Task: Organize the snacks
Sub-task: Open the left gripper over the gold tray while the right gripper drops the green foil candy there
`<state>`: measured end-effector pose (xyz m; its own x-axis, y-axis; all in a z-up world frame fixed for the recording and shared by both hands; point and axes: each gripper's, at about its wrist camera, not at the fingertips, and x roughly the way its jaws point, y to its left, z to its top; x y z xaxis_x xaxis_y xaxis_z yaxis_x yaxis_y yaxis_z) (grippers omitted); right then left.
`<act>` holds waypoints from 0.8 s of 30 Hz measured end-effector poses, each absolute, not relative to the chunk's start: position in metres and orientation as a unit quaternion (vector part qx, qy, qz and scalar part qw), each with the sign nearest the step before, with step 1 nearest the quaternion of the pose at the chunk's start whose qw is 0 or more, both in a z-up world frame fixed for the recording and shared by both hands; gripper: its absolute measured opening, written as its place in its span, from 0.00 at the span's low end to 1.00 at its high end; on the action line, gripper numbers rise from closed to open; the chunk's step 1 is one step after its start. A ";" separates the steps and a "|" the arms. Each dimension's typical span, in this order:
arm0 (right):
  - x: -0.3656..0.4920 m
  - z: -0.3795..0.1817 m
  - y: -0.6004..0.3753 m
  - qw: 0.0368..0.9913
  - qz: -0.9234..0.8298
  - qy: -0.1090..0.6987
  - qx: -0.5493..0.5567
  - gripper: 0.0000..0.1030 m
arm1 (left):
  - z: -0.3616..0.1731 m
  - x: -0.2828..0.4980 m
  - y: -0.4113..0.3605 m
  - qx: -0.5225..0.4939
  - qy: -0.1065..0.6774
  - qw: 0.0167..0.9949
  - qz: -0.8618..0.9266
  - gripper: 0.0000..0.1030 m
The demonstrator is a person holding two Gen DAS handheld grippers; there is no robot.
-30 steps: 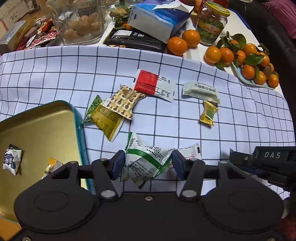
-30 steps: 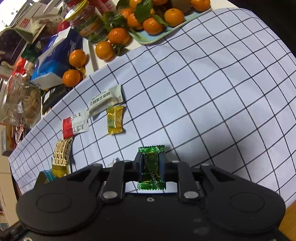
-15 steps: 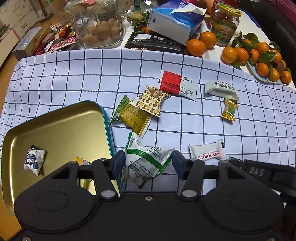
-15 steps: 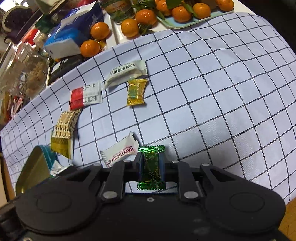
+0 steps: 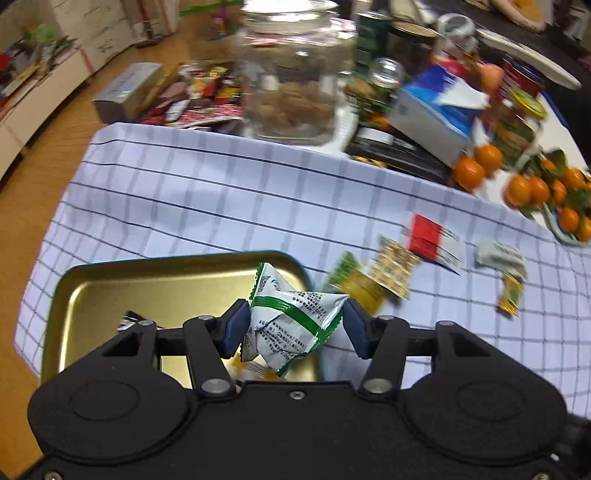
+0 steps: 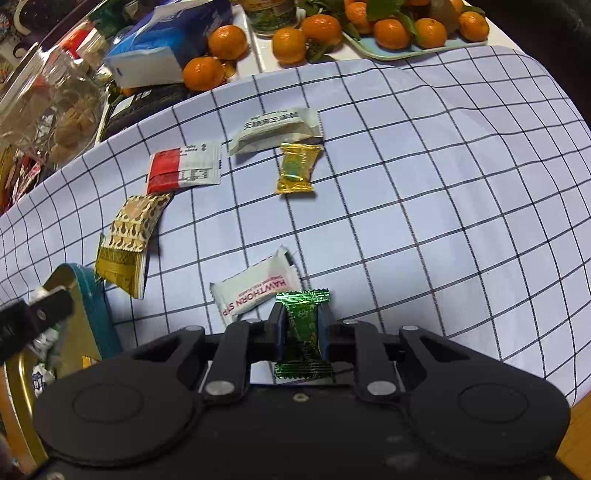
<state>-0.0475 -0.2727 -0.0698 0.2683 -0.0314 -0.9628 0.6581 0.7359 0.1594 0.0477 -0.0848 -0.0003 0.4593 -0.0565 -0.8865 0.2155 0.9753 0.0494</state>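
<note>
My left gripper (image 5: 291,326) is shut on a white and green snack packet (image 5: 291,321), held over the right end of the gold tin tray (image 5: 147,284). A small wrapped sweet (image 5: 127,319) lies in the tray, partly hidden by the gripper. My right gripper (image 6: 302,328) is shut on a green foil candy (image 6: 302,332) above the checked cloth (image 6: 424,184), just right of a white hawthorn packet (image 6: 255,293). The tray's teal rim (image 6: 98,314) shows at the left of the right wrist view, with the left gripper's finger (image 6: 48,306) over it.
On the cloth lie a red and white packet (image 6: 183,171), a gold patterned packet (image 6: 138,221), a yellow-green packet (image 6: 120,267), a white packet (image 6: 275,129) and a gold candy (image 6: 295,168). Behind stand a glass jar (image 5: 291,77), a blue box (image 5: 432,110) and tangerines (image 6: 391,33).
My left gripper has swung left with the white and green packet, from above the cloth to over the tray. My right gripper has drifted left with the green candy toward the hawthorn packet.
</note>
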 end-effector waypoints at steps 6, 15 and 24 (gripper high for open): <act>-0.032 -0.062 -0.246 0.767 -0.213 0.548 0.255 0.20 | 0.002 0.072 -0.040 0.048 0.515 0.856 -0.014 0.58; -0.005 -0.038 -0.203 0.816 -0.158 0.502 0.238 0.20 | 0.001 0.096 0.018 0.025 0.519 0.852 0.058 0.58; 0.022 -0.030 -0.150 0.849 -0.089 0.470 0.224 0.20 | -0.004 0.108 0.062 0.013 0.531 0.842 0.095 0.58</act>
